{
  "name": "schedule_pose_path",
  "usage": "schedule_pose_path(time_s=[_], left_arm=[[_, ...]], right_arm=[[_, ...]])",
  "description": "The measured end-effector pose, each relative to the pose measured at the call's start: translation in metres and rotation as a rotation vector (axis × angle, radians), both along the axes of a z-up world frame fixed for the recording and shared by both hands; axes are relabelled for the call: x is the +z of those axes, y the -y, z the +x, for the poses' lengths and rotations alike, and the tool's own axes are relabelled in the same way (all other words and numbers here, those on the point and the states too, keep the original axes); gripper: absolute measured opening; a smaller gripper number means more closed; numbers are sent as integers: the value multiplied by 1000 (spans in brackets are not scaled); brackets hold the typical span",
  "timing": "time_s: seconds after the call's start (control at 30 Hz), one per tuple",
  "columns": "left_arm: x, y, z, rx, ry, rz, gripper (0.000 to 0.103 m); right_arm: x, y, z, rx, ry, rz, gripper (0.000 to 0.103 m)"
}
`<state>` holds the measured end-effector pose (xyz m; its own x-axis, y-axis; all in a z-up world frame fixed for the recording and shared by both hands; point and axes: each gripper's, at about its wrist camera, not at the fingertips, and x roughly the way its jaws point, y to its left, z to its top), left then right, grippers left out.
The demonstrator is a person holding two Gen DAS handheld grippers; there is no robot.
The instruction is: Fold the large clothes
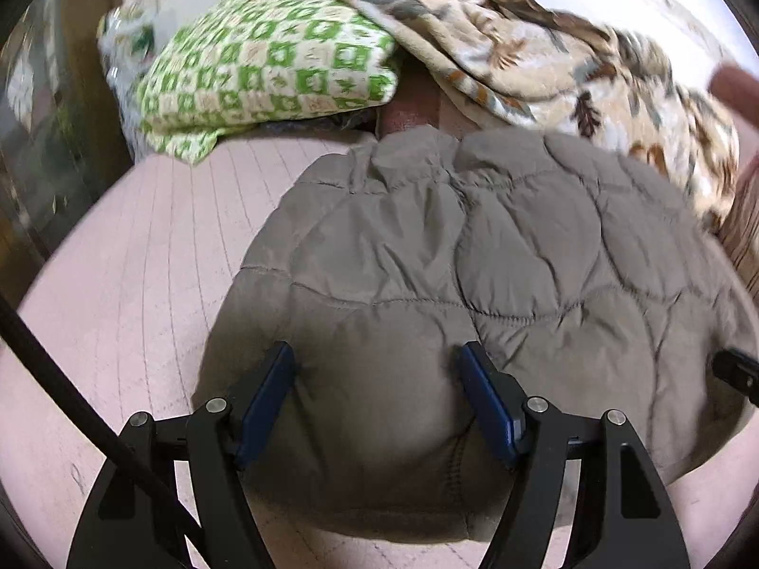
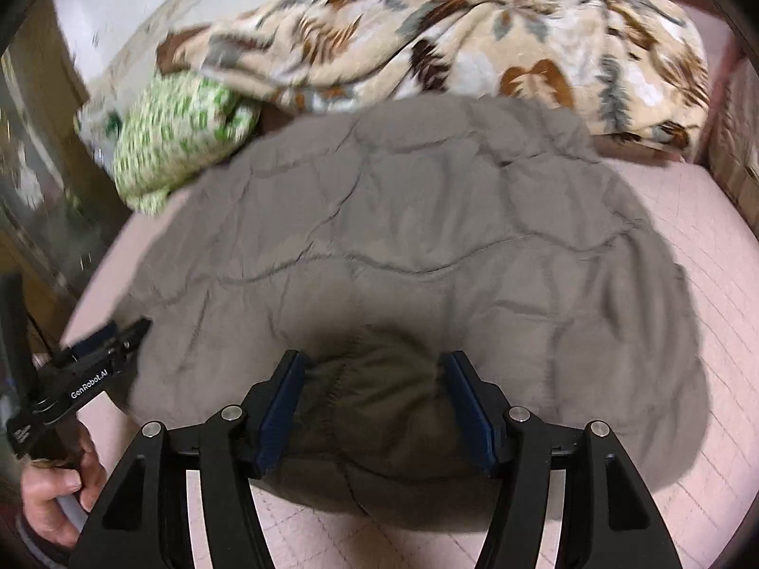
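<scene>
A grey-brown quilted jacket (image 1: 474, 261) lies folded on a pink bed sheet (image 1: 142, 261); it also shows in the right wrist view (image 2: 403, 218). My left gripper (image 1: 377, 355) is open, its blue pads astride the jacket's near edge. My right gripper (image 2: 372, 362) is open too, with a bulge of the jacket's near edge between its pads. The left gripper also shows at the left of the right wrist view (image 2: 114, 336), at the jacket's left edge. The right gripper's tip shows at the right edge of the left wrist view (image 1: 737, 367).
A green-and-white checked cushion (image 1: 265, 71) and a beige leaf-patterned blanket (image 1: 545, 57) lie piled behind the jacket. A wooden frame and glass (image 1: 57, 118) stand at the left. The person's hand (image 2: 57, 483) holds the left gripper's handle.
</scene>
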<state>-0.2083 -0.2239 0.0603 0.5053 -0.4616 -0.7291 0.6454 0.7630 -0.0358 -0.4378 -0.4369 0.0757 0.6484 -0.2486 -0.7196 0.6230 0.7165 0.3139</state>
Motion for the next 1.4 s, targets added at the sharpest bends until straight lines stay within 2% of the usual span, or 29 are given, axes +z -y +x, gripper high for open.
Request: schedule_pose_path(time_s=[0.1, 0.2, 0.37, 0.53, 0.67, 0.8, 0.93, 1.0, 1.1, 1.4], left_arm=[[11, -17, 11, 30, -70, -56, 72], [21, -33, 17, 67, -80, -85, 72], [31, -77, 25, 111, -134, -116, 72], [21, -133, 40, 210, -255, -174, 72], [6, -165, 61, 307, -366, -220, 72], [-16, -162, 72, 288, -509, -269, 72], [-25, -152, 69, 259, -588, -345, 72], [-24, -148, 65, 265, -596, -393, 72], [-20, -140, 62, 249, -578, -424, 72], [-37, -128, 68, 290, -611, -467, 72]], right_arm=[[10, 12, -28, -60, 45, 39, 66], [15, 25, -62, -137, 98, 114, 66], [18, 28, -121, -245, 171, 157, 68], [3, 31, -176, -346, 206, 237, 69], [-17, 38, -201, -419, 217, 329, 70], [-34, 41, -209, -456, 234, 411, 70], [-47, 44, -215, -475, 271, 478, 71], [-52, 46, -218, -486, 295, 496, 74], [-58, 50, -221, -498, 358, 527, 79], [-81, 61, -210, -522, 415, 606, 79]])
